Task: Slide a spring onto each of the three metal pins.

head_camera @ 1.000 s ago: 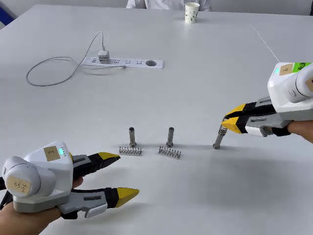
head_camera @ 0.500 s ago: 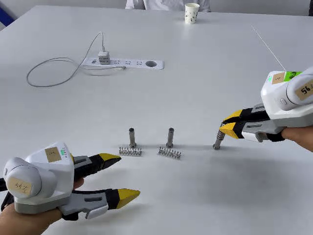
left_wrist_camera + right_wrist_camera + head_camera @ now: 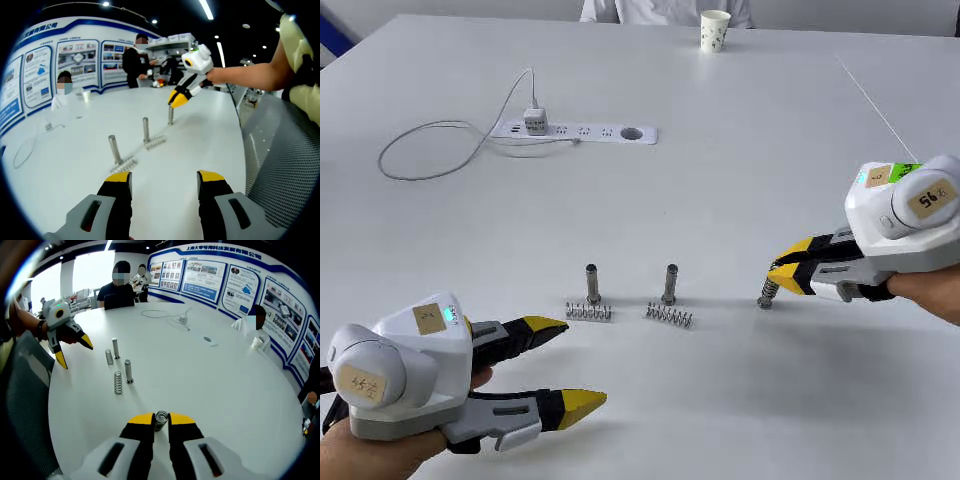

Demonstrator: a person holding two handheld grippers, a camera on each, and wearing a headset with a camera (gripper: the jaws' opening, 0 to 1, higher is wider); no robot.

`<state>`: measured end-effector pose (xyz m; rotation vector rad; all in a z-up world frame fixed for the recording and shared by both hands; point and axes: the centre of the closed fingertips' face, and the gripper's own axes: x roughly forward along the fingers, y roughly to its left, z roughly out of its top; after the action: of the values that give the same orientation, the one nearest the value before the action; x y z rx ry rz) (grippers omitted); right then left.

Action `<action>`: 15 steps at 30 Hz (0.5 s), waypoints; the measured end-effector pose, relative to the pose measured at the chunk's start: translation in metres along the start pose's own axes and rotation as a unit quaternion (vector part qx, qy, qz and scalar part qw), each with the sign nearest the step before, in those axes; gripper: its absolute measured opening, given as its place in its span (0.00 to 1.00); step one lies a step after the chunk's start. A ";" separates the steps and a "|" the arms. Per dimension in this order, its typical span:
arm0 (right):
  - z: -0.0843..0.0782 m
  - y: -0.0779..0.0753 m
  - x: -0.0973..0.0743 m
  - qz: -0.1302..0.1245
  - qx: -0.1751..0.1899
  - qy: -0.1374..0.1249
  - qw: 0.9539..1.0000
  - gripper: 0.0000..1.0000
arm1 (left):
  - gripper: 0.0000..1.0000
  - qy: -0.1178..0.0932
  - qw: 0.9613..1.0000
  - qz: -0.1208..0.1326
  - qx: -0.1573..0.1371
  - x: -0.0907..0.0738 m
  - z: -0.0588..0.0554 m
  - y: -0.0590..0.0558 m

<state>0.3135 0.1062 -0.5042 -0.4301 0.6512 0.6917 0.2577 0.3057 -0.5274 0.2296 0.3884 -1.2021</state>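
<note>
The right gripper (image 3: 775,277) is reaching in from the right edge of the white table (image 3: 740,160), its yellow-tipped jaws pressing together on the right spring (image 3: 767,291). That spring is sitting upright around the right pin (image 3: 763,302), which is showing just at its base on the tabletop. In the right gripper view the right gripper (image 3: 161,421) is gripping the coil's top end (image 3: 161,417) between its tips.

The left gripper (image 3: 584,360) is hovering low near the table's front edge with its jaws spread wide, holding nothing, well apart from the parts. The left gripper view shows the same gap between its tips (image 3: 164,176).

The left pin (image 3: 592,282) and the middle pin (image 3: 670,283) are standing upright and bare. The left spring (image 3: 588,312) is lying on its side just in front of the left pin, and the middle spring (image 3: 668,315) is lying likewise just before the middle pin.

Farther back, a power strip (image 3: 575,130) with a plugged-in cable (image 3: 430,150) is lying on the table, and a paper cup (image 3: 715,29) is standing near the far edge
</note>
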 end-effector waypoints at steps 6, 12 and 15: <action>-0.002 0.001 0.003 0.001 0.001 0.004 1.000 0.12 | 0.53 0.000 1.000 0.000 0.000 0.000 0.000 -0.001; -0.005 0.000 0.006 0.001 0.006 0.008 1.000 0.12 | 0.53 0.000 1.000 0.000 -0.002 0.000 0.000 0.000; -0.006 0.000 0.007 0.002 0.007 0.010 1.000 0.12 | 0.53 0.000 1.000 0.001 -0.003 0.000 -0.001 0.000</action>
<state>0.3149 0.1062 -0.5140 -0.4227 0.6762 0.6867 0.2579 0.3061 -0.5281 0.2241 0.3912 -1.1982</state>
